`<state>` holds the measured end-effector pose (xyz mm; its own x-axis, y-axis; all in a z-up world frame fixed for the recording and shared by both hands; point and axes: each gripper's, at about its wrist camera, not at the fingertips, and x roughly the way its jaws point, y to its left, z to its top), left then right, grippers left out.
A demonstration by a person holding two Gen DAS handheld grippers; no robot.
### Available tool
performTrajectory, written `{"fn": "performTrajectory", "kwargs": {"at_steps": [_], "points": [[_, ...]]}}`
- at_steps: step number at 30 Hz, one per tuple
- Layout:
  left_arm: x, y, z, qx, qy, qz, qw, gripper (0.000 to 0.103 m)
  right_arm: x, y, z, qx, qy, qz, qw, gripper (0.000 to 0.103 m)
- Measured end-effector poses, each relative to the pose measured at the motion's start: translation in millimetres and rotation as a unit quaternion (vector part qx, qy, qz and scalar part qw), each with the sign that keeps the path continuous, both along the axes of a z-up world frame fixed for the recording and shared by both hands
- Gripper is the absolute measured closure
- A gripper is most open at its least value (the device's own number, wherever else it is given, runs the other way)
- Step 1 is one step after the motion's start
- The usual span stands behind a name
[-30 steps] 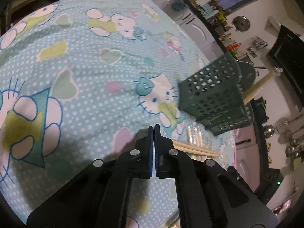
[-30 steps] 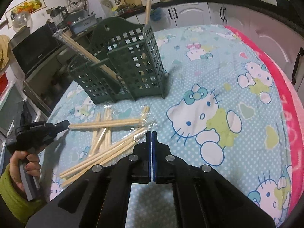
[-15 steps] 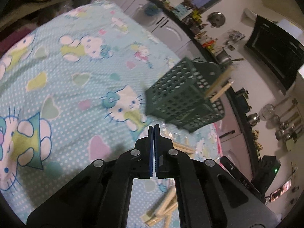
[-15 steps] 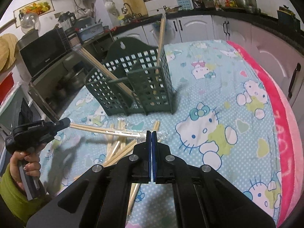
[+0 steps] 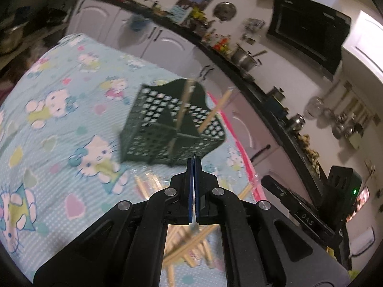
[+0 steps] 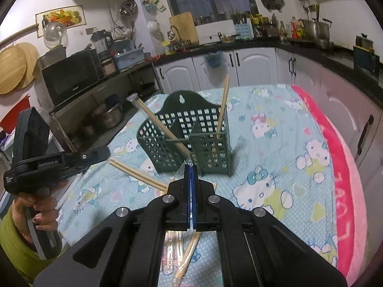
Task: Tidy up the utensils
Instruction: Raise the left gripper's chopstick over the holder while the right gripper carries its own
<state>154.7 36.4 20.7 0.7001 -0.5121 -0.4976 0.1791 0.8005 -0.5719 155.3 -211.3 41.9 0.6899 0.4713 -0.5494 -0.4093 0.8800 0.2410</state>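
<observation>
A dark green slotted utensil holder stands on the cartoon-cat tablecloth with a chopstick in one compartment and a wrapped pair leaning out of another. My left gripper is shut, pinching the clear wrapper at one end of a wrapped chopstick pair. That pair hangs above the cloth and runs to my right gripper, which is shut on the wrapper's other end. Several loose chopsticks lie under both grippers.
The blue tablecloth has a pink border at the right edge. A person's hand in a green sleeve holds the left gripper. White cabinets and a cluttered black counter ring the table; a microwave sits at left.
Both grippers have risen, staying shut, and the wrapped pair between them has come up off the pile. The left view has rolled and now looks down into the holder from higher.
</observation>
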Motion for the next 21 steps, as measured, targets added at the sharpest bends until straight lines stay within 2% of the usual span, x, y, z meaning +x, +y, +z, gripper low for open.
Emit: {"fn": "performTrajectory", "kwargs": {"at_steps": [9, 21], "points": [[8, -38, 26, 0.023, -0.024, -0.041, 0.9986, 0.103, -8, -10, 24, 0.008, -0.027, -0.006, 1.000, 0.102], [11, -70, 57, 0.036, -0.054, -0.071, 0.9953, 0.103, -12, -26, 48, 0.021, -0.053, -0.018, 0.998, 0.102]]}}
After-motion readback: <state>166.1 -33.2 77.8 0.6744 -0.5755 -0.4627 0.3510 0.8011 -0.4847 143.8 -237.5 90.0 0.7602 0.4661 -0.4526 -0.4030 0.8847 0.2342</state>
